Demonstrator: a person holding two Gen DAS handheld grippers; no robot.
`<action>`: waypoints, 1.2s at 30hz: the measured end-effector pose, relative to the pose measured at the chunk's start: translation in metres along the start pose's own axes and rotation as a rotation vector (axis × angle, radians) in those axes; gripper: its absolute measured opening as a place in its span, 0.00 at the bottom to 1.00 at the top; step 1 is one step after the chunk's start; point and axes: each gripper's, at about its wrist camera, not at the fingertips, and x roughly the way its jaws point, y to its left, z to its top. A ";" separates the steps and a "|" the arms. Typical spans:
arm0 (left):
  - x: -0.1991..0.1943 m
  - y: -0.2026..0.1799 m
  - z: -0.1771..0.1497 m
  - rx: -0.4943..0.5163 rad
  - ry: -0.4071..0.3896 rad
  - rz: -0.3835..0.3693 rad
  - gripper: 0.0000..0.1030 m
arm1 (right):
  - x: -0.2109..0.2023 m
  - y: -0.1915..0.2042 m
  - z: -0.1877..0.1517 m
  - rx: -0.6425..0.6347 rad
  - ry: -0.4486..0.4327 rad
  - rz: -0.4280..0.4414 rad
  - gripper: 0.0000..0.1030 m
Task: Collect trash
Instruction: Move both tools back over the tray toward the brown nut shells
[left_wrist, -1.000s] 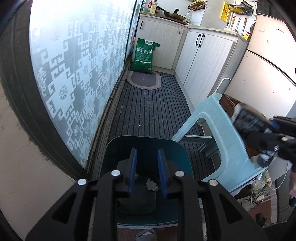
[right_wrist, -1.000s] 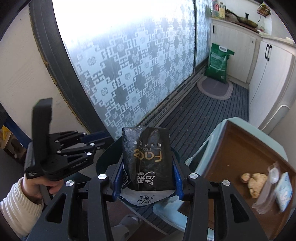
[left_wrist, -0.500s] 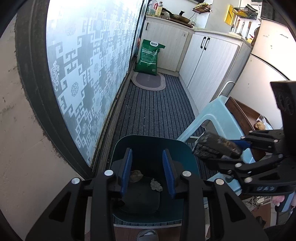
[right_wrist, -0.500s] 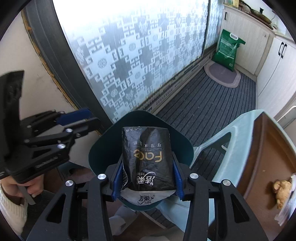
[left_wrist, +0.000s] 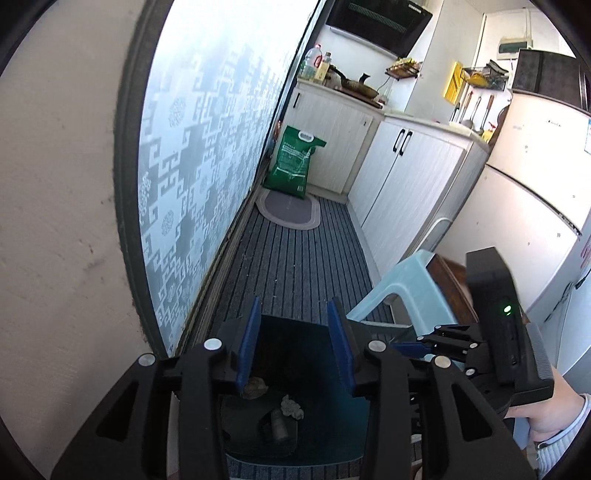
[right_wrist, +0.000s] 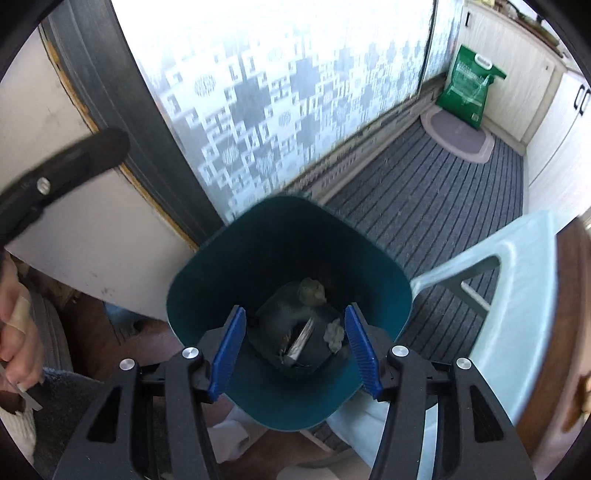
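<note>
A dark teal trash bin (right_wrist: 229, 266) stands on the floor beside the frosted glass door. My right gripper (right_wrist: 293, 332) is open and empty, right above the bin's mouth. The black tissue pack (right_wrist: 301, 338) lies at the bottom of the bin with crumpled paper wads (right_wrist: 312, 290). My left gripper (left_wrist: 294, 339) is open and empty, over the bin's left side; the bin (left_wrist: 354, 424) and wads (left_wrist: 291, 406) show below it. The right gripper's body (left_wrist: 495, 325) shows at the right in the left wrist view.
A pale blue plastic stool (right_wrist: 509, 295) stands right of the bin, with a brown tray (left_wrist: 448, 284) on it. A green sack (left_wrist: 295, 162) and an oval mat (left_wrist: 288, 210) lie at the far end of the striped floor. White cabinets (left_wrist: 402, 177) line the right.
My right gripper has moved over the bin and opened; the black tissue pack has dropped from it into the bin. My left gripper has tilted up and moved slightly left.
</note>
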 end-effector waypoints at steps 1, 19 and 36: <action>0.000 -0.001 0.001 -0.002 0.001 -0.003 0.40 | -0.007 0.000 0.002 0.001 -0.026 -0.001 0.48; 0.003 -0.052 0.010 0.060 -0.054 -0.082 0.41 | -0.117 -0.053 -0.010 0.117 -0.307 -0.090 0.34; 0.049 -0.164 0.003 0.252 -0.002 -0.153 0.44 | -0.177 -0.153 -0.084 0.304 -0.366 -0.182 0.34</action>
